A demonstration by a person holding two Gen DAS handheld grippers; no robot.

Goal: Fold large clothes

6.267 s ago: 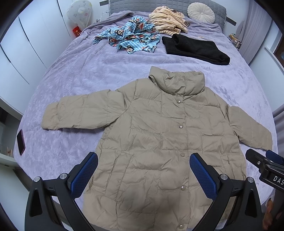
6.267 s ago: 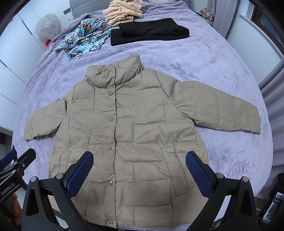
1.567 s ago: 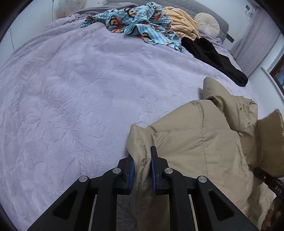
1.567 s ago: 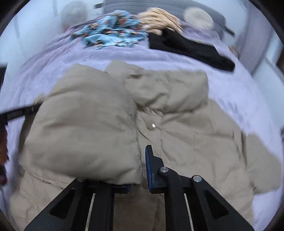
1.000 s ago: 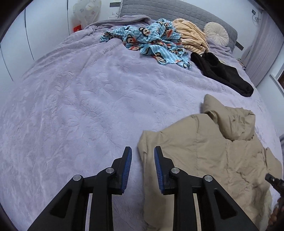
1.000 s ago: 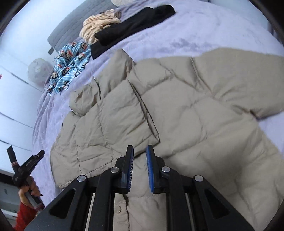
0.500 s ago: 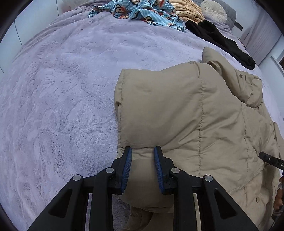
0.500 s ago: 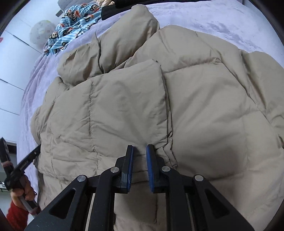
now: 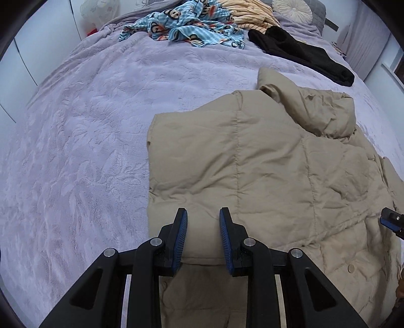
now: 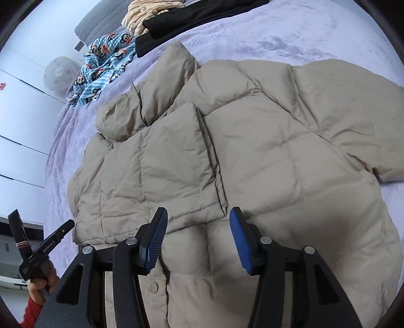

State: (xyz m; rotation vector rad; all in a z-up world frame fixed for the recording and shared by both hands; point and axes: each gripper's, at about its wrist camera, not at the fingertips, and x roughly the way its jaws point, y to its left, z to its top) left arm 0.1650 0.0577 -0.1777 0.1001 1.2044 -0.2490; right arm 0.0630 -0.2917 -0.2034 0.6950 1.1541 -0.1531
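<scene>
While both tools hang low over the bed, the beige puffer jacket (image 9: 265,161) lies flat on the purple blanket (image 9: 83,141), one sleeve (image 10: 161,164) folded in across the chest, cuff edge ending near the snap placket. Collar (image 9: 310,106) points toward the headboard. Other sleeve (image 10: 341,111) lies spread out to the side on the blanket.

Left gripper (image 9: 203,233): jaws apart with a narrow gap, blue pads (image 9: 181,237) either side of the folded sleeve's lower edge, not pinching it as far as I can see. Right gripper (image 10: 199,237): jaws wider apart, holding nothing, hovering over the jacket front just below the sleeve cuff; a snap button (image 10: 154,286) shows beside its left finger.

Far end of the bed: blue monkey-print garment (image 9: 192,27), striped cream garment (image 9: 247,12), black garment (image 9: 303,53), round white cushion (image 9: 293,10). White cabinet doors (image 10: 17,131) along the side. The left tool (image 10: 43,249) shows at the edge of the right wrist view, red cuff below it.
</scene>
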